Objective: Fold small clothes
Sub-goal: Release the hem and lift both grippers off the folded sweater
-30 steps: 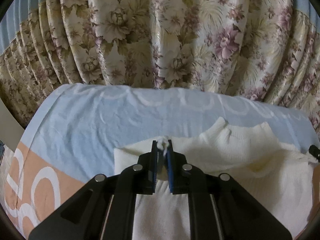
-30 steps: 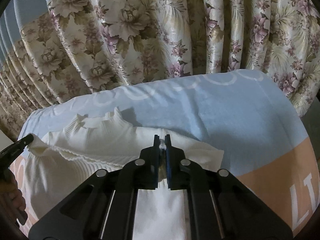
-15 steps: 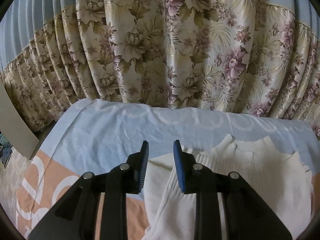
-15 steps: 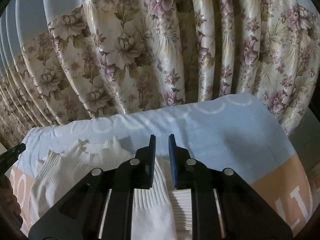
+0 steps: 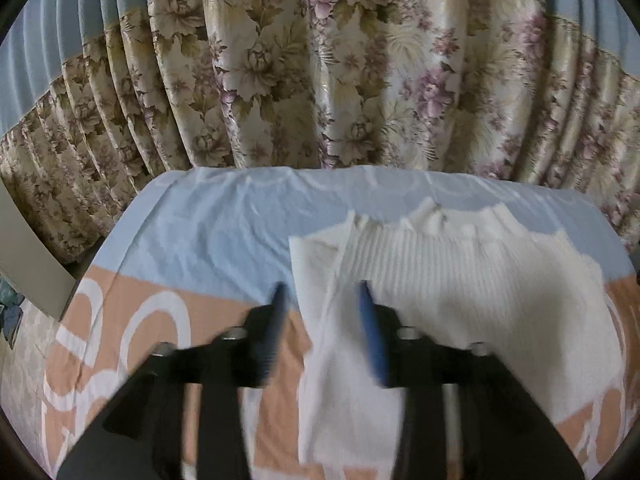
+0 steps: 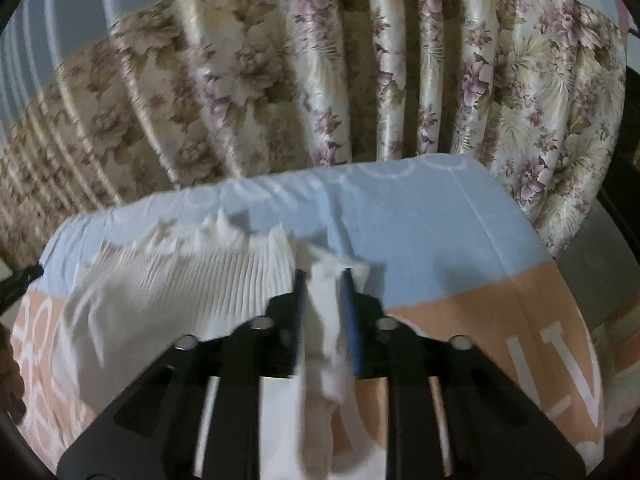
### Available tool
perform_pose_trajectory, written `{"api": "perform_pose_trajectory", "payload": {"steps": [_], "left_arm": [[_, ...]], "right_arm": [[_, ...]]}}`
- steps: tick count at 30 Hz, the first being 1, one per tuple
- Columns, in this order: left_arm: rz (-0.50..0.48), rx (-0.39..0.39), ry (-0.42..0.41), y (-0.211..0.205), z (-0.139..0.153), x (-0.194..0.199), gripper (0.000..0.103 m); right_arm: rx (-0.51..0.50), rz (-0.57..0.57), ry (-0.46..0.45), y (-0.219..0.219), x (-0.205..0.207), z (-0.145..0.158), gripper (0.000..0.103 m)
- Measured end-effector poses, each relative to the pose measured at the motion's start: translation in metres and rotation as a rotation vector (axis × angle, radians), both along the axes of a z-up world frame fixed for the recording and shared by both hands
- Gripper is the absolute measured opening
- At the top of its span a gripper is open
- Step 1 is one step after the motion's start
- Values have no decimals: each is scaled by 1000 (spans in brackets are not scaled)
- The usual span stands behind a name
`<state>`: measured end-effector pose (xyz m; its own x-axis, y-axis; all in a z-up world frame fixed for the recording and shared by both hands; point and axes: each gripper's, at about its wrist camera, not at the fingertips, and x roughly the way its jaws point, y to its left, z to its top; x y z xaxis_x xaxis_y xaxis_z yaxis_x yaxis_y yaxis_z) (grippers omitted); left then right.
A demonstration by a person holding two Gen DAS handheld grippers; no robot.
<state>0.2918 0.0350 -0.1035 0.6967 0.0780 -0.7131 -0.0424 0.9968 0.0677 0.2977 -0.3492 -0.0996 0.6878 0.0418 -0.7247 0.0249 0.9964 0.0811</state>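
A white ribbed sweater (image 5: pixel 460 280) lies on the bed, its collar toward the curtain and its lower part folded up over the body. My left gripper (image 5: pixel 321 292) hovers over the sweater's left edge. Its jaws are opening and the cloth lies loose beneath the gap, untouched by the pads. In the right wrist view the same sweater (image 6: pixel 180 280) spreads to the left. My right gripper (image 6: pixel 322 276) is above its right edge, jaws opening, with a strip of white cloth seen in the gap but not pinched. Both views are motion-blurred.
The bedsheet (image 5: pixel 208 240) is pale blue at the far side and peach with white rings nearer me. A floral curtain (image 5: pixel 320 80) hangs right behind the bed. A beige panel (image 5: pixel 28 256) stands at the left. The bed's right edge (image 6: pixel 560 264) drops off to a dark floor.
Both grippers, which were shut on pinches of the white cloth, have opened and let it go. They have drawn back and risen, and the sweater now lies folded on the sheet.
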Motion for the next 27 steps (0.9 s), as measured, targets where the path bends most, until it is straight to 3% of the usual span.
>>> {"api": "perform_pose_trajectory", "payload": {"steps": [2, 3, 16, 20, 24, 27], "left_arm": [[7, 25, -13, -3, -2, -17, 72], [3, 25, -13, -4, -3, -22, 72], [21, -17, 25, 4, -13, -79, 72], [26, -26, 18, 6, -10, -84, 72], [12, -22, 7, 4, -10, -86, 72], [11, -22, 7, 4, -9, -84, 72]], "right_arm": [[-8, -4, -9, 2, -21, 1, 62], [-7, -5, -9, 2, -26, 1, 64], [29, -11, 30, -1, -84, -4, 65], [20, -32, 22, -3, -92, -4, 78], [25, -54, 42, -5, -95, -7, 81], [-16, -68, 65, -2, -91, -9, 96]]}}
